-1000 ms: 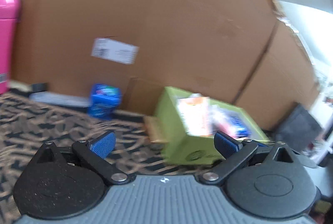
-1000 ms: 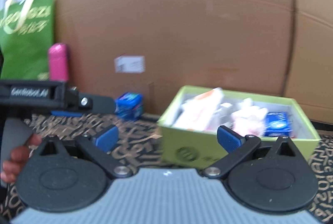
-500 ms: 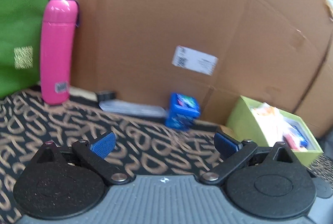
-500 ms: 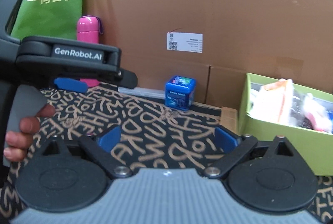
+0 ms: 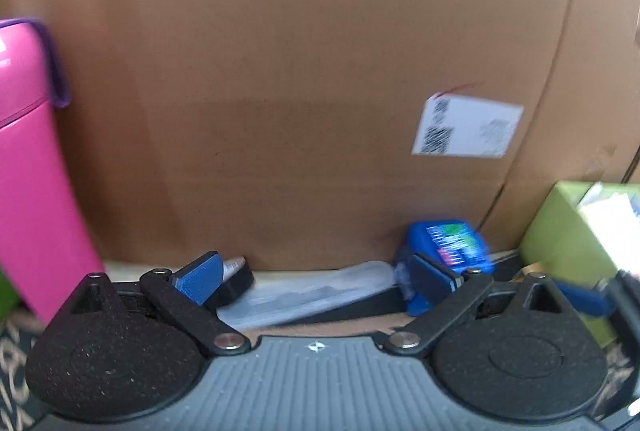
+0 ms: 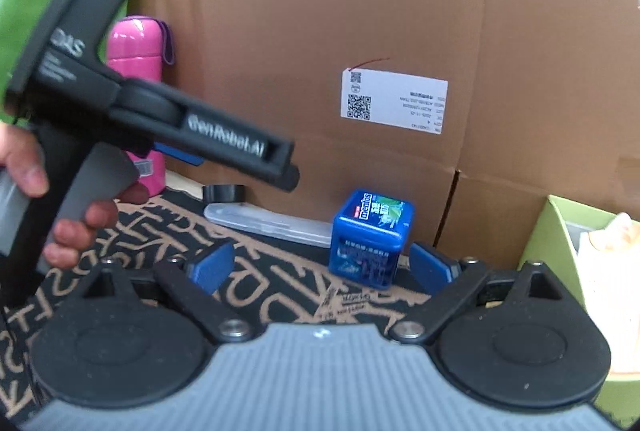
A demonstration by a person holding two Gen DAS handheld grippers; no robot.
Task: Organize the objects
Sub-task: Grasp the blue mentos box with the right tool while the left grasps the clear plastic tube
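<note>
Here, left gripper (image 5: 316, 281) angled down at clear case (image 6: 268, 225), both grippers' jaws spread, empty.

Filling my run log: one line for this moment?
left gripper: open, empty | right gripper: open, empty | blue box: on mat

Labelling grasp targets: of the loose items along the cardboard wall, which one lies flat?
The clear plastic case, lying flat and long on the patterned mat between the black tape roll and the blue cube box. The pink bottle stands upright.
</note>
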